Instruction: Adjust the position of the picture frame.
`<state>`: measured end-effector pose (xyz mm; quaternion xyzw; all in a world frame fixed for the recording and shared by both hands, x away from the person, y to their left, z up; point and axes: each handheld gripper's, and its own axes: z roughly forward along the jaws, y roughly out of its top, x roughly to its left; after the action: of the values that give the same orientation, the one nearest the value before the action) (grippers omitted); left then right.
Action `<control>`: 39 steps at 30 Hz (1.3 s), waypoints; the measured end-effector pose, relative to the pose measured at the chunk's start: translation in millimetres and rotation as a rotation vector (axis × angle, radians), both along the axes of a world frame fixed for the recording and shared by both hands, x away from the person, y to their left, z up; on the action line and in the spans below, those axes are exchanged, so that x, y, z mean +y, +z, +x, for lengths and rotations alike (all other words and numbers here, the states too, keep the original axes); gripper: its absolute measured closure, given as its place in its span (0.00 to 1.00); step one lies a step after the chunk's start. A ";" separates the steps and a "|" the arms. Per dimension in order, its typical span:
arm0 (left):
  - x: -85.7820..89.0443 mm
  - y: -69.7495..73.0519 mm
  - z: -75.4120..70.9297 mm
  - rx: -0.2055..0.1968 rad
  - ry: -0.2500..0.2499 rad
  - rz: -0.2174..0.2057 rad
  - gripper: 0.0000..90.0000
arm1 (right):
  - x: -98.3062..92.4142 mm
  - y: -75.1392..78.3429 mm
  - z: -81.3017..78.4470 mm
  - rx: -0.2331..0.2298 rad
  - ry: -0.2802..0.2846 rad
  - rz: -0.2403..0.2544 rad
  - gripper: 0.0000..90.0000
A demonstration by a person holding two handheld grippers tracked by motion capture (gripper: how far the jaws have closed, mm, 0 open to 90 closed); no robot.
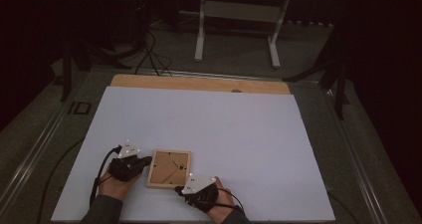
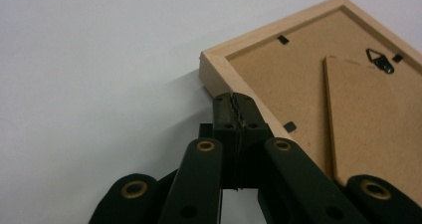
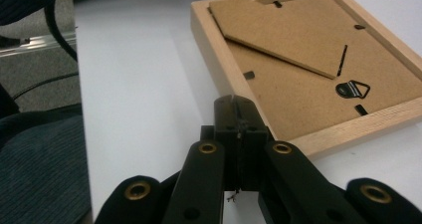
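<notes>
1. The frame [image 1: 169, 168] lies face down on the white surface [image 1: 224, 129], between the two grippers: its left rail sits just ahead of the left gripper [image 1: 145, 160], its near right corner just ahead of the right gripper [image 1: 178, 189].
2. Both grippers have their jaws pressed fully together, with nothing held. In the left gripper view the tips [image 2: 234, 107] look to be against the wooden rail [image 2: 234, 82], or very nearly; in the right gripper view the tips [image 3: 234, 109] sit at the near rail [image 3: 348, 129], contact hard to confirm.
3. Likely handling: light, stiff pale wood around a thin fibreboard back [image 3: 298, 84]. If glass sits in front it is hidden, so treat the frame as fragile and avoid twisting or dropping it.
4. On the smooth surface it will probably slide when nudged rather than lift.
5. Best hold, as I judge it: open the jaws and pinch a rail across its thickness near a corner, one gripper steadying the opposite side.
6. Avoid the fold-out stand [image 2: 378, 129] and the small metal hanger [image 2: 380, 62]; both look flimsy, and the turn clips [image 2: 283, 39] could shift.
</notes>
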<state>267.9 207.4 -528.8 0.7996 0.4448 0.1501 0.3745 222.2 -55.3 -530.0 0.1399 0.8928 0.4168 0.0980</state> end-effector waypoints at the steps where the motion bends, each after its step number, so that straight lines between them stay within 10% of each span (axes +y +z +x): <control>1: -1.0 -0.1 0.4 0.001 -0.003 0.005 0.99 | -1.0 0.1 1.3 -0.002 -0.002 0.002 1.00; 39: -46.0 2.4 12.5 -0.053 -0.049 0.010 0.99 | -19.3 -1.0 20.9 -0.022 -0.107 -0.007 1.00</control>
<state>280.4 161.5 -526.4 0.8079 0.4143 0.1641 0.3855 243.2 -74.6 -531.0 0.1825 0.8844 0.4092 0.1306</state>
